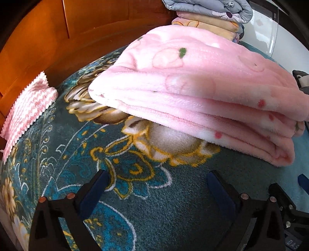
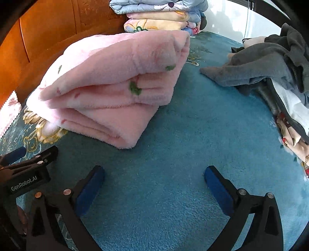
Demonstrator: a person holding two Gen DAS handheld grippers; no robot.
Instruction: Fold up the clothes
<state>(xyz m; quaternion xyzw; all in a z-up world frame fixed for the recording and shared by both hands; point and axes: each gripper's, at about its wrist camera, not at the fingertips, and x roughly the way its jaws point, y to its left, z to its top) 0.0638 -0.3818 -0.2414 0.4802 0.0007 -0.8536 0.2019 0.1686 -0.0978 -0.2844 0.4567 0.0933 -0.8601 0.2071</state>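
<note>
Nearest the cameras, both grippers hang over a teal plush bedspread (image 2: 173, 135) with their jaws spread wide and nothing between them. The left gripper (image 1: 157, 183) points down at a patch of the spread printed with gold-outlined flowers, and its 2 blue pads (image 1: 92, 195) are clear of the fabric folds ahead. The right gripper (image 2: 154, 179) points at plain teal pile just beside it, released as well; in the right wrist view the left gripper's black body sits at the lower left, close to the right one. Just beyond both sets of fingers lies the task's garment, a pink fleece blanket (image 1: 193, 81), folded into a thick stack of several layers with small green and red motifs on it. It rests on the spread toward the headboard side, its layered open edges facing the grippers and 1 rounded fold at its right end. To the left, at the bed's edge, a pink-and-white zigzag cloth (image 1: 29, 104) drapes over the side. To the right, well apart from the blanket, a heap of grey clothes (image 2: 270, 67) lies unfolded. Farthest back, a pile of folded quilts (image 2: 160, 17) stands against the wooden headboard (image 1: 58, 38).
</note>
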